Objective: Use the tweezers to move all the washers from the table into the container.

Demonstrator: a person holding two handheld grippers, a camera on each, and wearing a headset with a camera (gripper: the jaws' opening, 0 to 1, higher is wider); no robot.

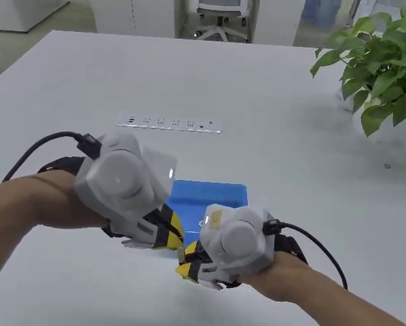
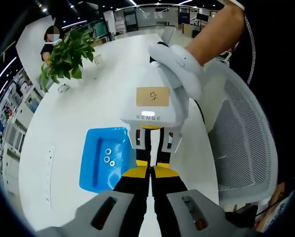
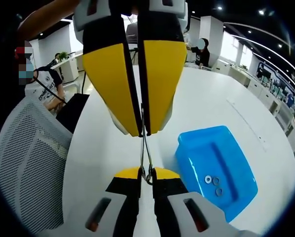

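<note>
My two grippers meet tip to tip over the table's near edge. Thin metal tweezers (image 3: pixel 145 153) run between them. The right gripper (image 3: pixel 147 175) is shut on their near end, and the left gripper (image 3: pixel 143 132) closes its yellow jaws on the far end. In the left gripper view, the left gripper (image 2: pixel 150 169) faces the right gripper (image 2: pixel 155 148). A blue container (image 3: pixel 236 163) lies beside them with three washers (image 3: pixel 214 181) in it. The container (image 2: pixel 95 170) and the washers (image 2: pixel 109 158) also show there. From the head, the left gripper (image 1: pixel 172 232) and right gripper (image 1: pixel 186 263) partly hide the container (image 1: pixel 213 192).
A white power strip (image 1: pixel 169 124) lies further back on the white table (image 1: pixel 271 136). A potted plant (image 1: pixel 379 68) stands at the far right. A mesh office chair (image 2: pixel 246 133) sits just off the table's near edge. People sit at desks in the background.
</note>
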